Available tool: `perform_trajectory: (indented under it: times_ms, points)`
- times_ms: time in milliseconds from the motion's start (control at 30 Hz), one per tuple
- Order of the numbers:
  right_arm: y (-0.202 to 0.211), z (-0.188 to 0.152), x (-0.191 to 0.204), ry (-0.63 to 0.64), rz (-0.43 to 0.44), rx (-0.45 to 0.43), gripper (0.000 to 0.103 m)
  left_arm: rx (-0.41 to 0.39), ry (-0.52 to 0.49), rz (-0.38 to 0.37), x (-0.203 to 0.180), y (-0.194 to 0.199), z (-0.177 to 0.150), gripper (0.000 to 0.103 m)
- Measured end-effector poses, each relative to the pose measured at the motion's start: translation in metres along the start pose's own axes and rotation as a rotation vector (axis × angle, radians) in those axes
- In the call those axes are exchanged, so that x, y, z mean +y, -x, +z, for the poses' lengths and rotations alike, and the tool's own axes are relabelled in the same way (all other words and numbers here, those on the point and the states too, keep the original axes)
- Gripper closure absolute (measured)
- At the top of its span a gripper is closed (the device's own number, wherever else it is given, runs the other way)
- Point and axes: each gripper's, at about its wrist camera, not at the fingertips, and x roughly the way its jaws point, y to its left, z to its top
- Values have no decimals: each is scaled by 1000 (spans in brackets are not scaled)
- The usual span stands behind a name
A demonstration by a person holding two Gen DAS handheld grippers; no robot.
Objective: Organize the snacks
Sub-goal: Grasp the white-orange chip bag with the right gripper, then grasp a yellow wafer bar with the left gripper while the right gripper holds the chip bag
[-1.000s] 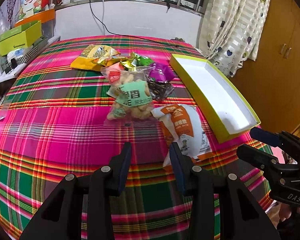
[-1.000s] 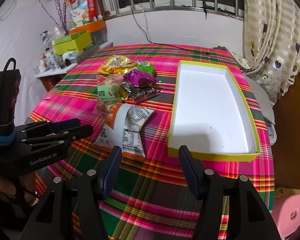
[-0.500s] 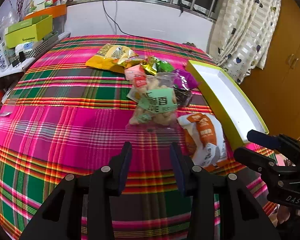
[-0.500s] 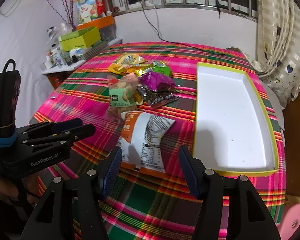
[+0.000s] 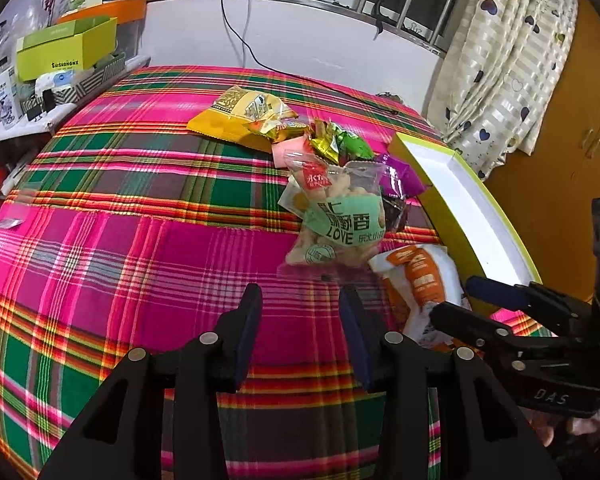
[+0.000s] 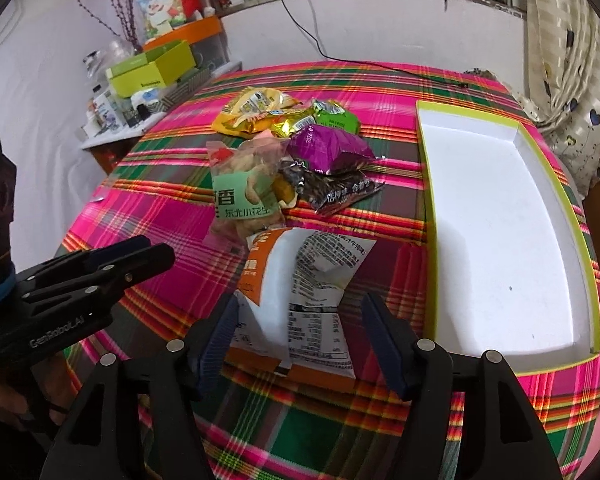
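Both cameras ride low over the plaid tablecloth (image 5: pixel 120 240), tilted down and facing the barred window. The left wrist view looks from left of the white tray (image 5: pixel 476 216), which runs along its right edge, with the right gripper (image 5: pixel 456 300) intruding at lower right. The right wrist view sits closer to the tray (image 6: pixel 500 240), nearly square on, with the left gripper (image 6: pixel 156 252) at left. Both share the snack pile (image 5: pixel 332 200) and tray.
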Motion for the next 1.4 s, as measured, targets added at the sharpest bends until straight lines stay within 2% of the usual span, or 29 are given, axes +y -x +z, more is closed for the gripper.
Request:
perform_trajectory:
  times_ms: [233,467,533,667,1067,1400]
  points:
    - [-6,5,5,-3,-7,14,39,-10,6,-7,4,-1,7,62]
    - [-28,5,0,-45,-15,85,39,-11,4,-11,5,-4,14,62]
    - [-26,6,-1,-46,-19,73,48,-10,3,-12,5,-5,17,62]
    - [-22,9,-2,-33,-13,46,56,-11,5,-14,5,-6,22,62]
    - [12,22,-14,-23,16,-60,57,-56,13,-8,10,-10,59,62]
    - [30,36,-35,-44,2,-110,57,-81,-122,9,4,-44,111,62]
